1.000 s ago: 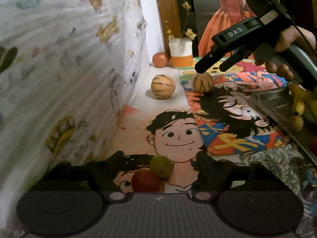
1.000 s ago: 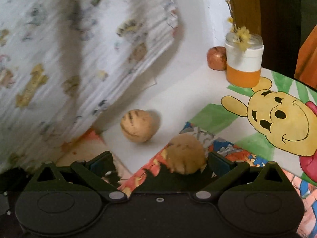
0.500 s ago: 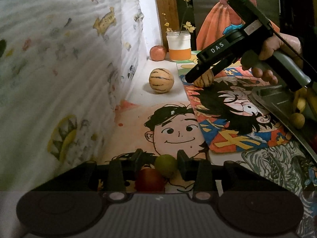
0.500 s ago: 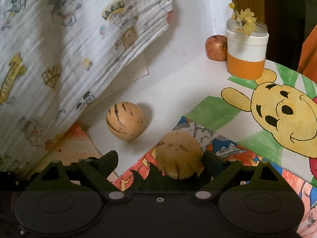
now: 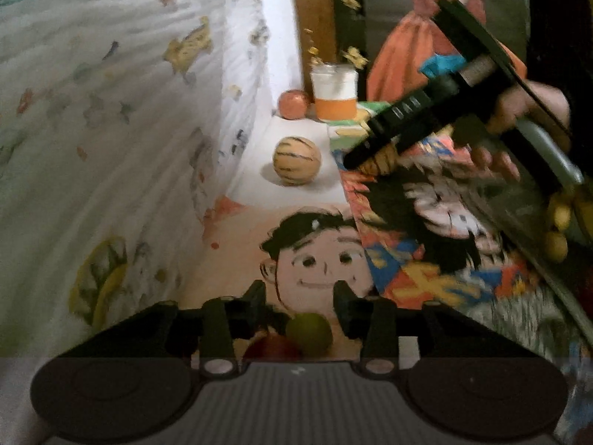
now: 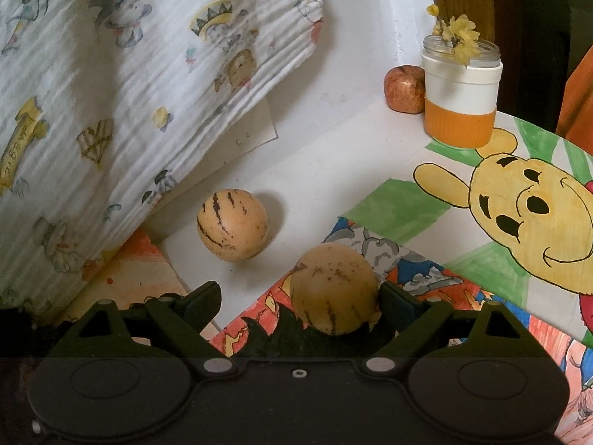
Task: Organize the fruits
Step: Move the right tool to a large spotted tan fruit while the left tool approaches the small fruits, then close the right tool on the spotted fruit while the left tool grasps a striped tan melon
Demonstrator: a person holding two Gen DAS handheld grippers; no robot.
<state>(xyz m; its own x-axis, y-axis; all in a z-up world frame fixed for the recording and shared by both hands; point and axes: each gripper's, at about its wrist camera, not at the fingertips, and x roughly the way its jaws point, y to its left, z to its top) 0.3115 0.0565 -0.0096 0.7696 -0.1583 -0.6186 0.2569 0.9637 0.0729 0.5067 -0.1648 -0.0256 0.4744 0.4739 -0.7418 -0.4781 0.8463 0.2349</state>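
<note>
Beside striped melons (image 6: 232, 224), right gripper (image 6: 300, 302) marked "DAS" and left gripper (image 5: 299, 296), both spread, gripping nothing.

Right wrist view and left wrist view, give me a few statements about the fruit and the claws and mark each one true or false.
1. The right claw is open around a tan striped fruit. True.
2. A second striped fruit lies on the bear drawing. False: it lies on the bare white surface, apart from the bear drawing.
3. The jar holds yellow flowers. True.
4. The left claw is clamped on the green fruit. False: its jaws are open, apart from the fruit.
5. A reddish fruit sits beside the jar. True.
</note>
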